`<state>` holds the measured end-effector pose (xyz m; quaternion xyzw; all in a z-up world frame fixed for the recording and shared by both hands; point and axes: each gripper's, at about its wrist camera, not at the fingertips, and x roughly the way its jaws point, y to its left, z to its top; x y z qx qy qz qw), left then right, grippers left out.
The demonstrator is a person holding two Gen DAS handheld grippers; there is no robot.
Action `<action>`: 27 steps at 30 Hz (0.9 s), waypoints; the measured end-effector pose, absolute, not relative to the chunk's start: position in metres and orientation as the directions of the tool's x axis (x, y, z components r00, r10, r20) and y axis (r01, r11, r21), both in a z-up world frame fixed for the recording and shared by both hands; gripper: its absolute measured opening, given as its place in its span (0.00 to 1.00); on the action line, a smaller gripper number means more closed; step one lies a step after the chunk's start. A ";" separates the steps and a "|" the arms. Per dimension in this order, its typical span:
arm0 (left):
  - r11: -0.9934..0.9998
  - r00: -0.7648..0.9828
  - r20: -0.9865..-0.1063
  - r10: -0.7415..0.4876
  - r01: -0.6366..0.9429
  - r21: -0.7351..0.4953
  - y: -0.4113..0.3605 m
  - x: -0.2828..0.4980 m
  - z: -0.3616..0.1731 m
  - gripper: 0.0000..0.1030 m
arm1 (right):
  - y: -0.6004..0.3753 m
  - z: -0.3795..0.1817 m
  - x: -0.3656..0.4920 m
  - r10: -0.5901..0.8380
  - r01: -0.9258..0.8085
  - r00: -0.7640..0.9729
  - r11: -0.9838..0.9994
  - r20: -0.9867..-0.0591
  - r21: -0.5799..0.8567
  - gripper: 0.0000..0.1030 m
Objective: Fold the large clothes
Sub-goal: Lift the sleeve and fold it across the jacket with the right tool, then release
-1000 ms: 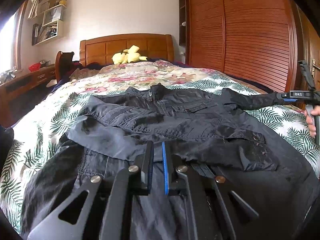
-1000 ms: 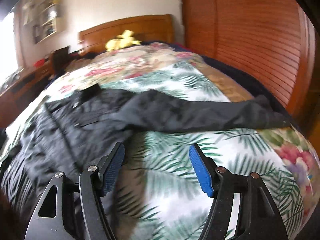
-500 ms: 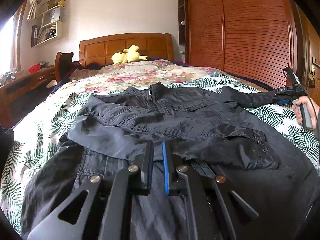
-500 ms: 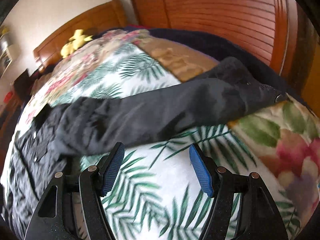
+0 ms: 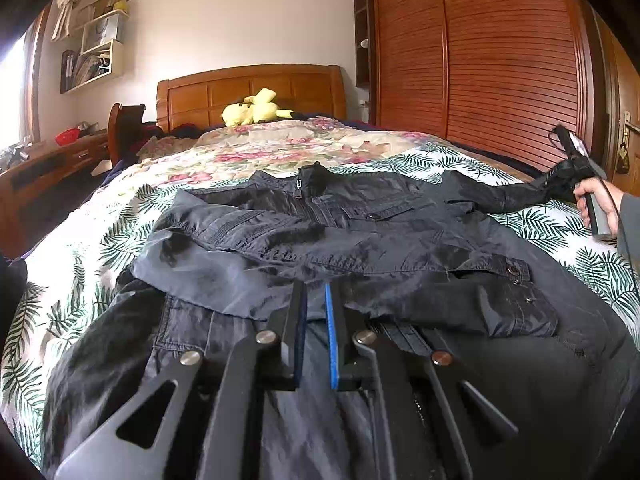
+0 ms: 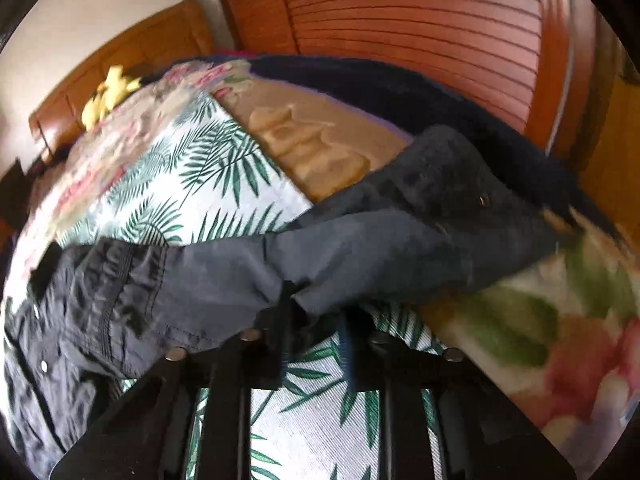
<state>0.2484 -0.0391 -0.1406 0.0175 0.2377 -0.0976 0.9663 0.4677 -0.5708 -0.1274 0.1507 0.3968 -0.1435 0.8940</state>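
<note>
R gripper fingers are now pinching the jacket's far sleeve btwn the pads, fabric bunching right at the tips; a sec ago those jaws were standing wide over bare palm-leaf bedspread w/ nothing in them, so they've just been closing, and the sleeve is what's caught. View from that wrist is also rolling and tipping more downward vs before, w/ the sleeve now filling the mid-frame instead of lying farther off. In the L wrist view, the R gripper is showing at the sleeve's cuff end, a hand wrapping its handle, closer to the bed than a sec ago. L gripper fingers are sitting nearly together w/ only a slim gap, resting on the near part of the dark jacket; can't tell if any cloth is actually nipped btwn them. That side isn't changing: same pose, same framing as earlier. Jacket is lying spread front-up across the bedspread, collar toward the headboard, one sleeve folded across the chest, the other stretching out to the R. Yellow plush toy is sitting by the headboard, wooden wardrobe standing beyond the bed's far side.
</note>
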 end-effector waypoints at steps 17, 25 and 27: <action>0.966 0.849 -0.475 -0.233 0.257 -0.014 -0.039 0.245 -0.132 0.06 | -0.365 0.015 0.408 0.052 -0.103 0.831 0.993 -0.554 -0.061 0.04; 0.970 0.854 -0.469 -0.228 0.243 -0.029 -0.018 0.234 -0.122 0.06 | -0.257 0.026 0.378 0.224 -0.316 0.809 0.945 -0.544 -0.081 0.04; 0.972 0.855 -0.469 -0.221 0.233 -0.033 -0.013 0.233 -0.121 0.06 | -0.237 0.013 0.372 0.259 -0.357 0.785 0.931 -0.562 -0.070 0.04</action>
